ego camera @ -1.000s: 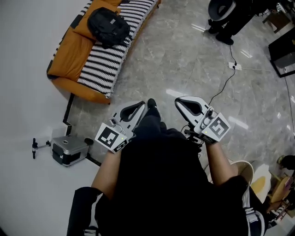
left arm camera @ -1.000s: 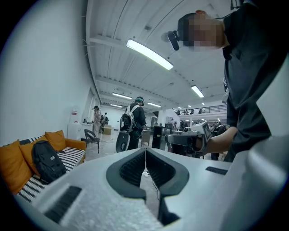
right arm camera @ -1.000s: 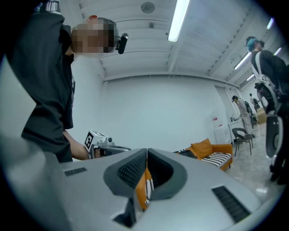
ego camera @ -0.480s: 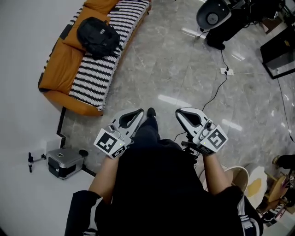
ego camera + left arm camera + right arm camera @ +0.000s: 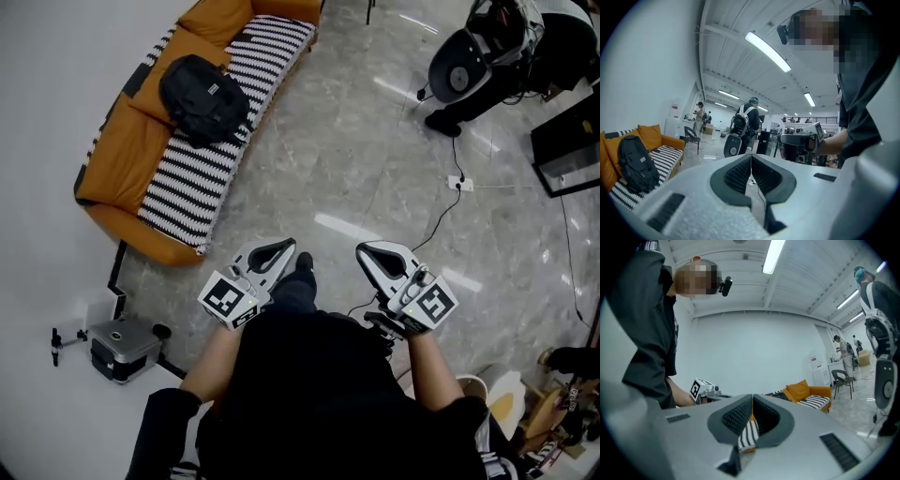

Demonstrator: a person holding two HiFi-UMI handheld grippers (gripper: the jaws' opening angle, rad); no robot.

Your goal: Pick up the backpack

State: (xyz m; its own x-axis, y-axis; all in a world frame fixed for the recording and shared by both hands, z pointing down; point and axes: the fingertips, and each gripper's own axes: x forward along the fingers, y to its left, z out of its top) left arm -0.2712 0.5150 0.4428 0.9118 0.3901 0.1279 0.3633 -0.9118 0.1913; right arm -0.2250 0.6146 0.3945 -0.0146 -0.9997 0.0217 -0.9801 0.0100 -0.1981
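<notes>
The orange sofa with its striped cover sits lower in the head view than a second ago, and the black backpack rests on its seat against the cushions, well apart from both grippers. The left gripper and right gripper are side by side, each with its jaws pressed together on nothing

Bright ceiling strip lights glare off the polished floor; both wide-angle views bend and darken at the edges.
</notes>
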